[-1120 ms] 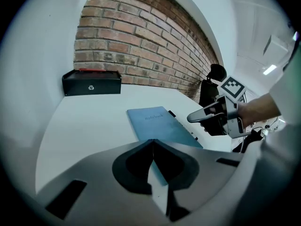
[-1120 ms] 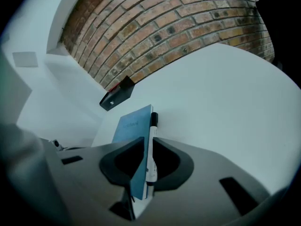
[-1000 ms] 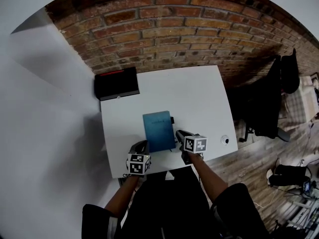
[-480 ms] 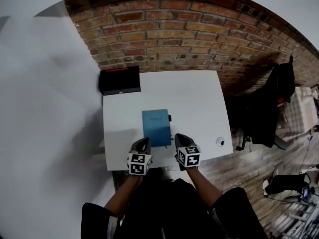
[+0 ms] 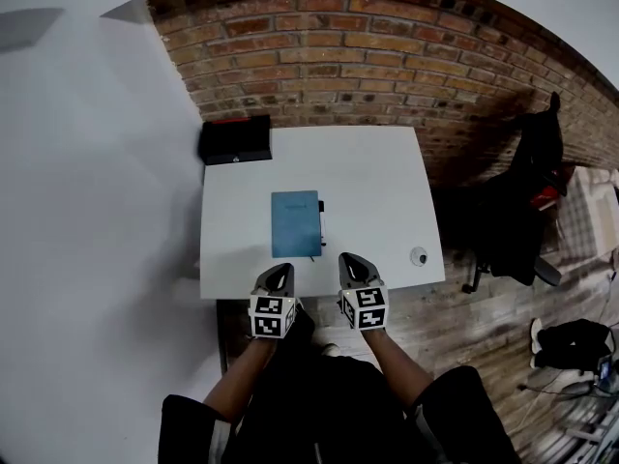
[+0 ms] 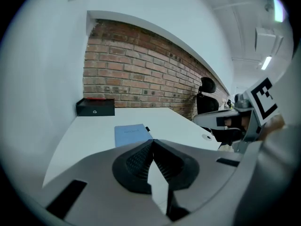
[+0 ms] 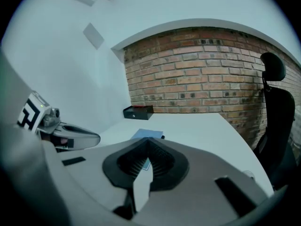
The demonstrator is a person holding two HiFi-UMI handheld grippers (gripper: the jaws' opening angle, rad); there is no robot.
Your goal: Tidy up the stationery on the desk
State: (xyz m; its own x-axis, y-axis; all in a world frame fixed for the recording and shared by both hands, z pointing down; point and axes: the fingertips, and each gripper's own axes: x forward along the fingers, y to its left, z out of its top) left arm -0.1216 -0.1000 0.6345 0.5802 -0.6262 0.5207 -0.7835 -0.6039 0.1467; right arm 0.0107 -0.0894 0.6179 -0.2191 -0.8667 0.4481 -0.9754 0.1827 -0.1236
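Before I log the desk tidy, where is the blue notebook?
Head view: blue notebook lies on the white desk, left of centre, nearer than the black box.

Held left gripper (image 5: 280, 273) near seven o'clock and right gripper (image 5: 350, 261) near five, both aimed toward twelve, jaws pressed together with nothing between

FREE: right half of the white rectangular desk (image 5: 377, 191) | OBSTACLES: flat blue notebook (image 5: 295, 223) left of centre; black rectangular box (image 5: 235, 139) at far-left corner; red brick wall (image 5: 387, 66) behind far edge; black office chair (image 5: 517, 211) right
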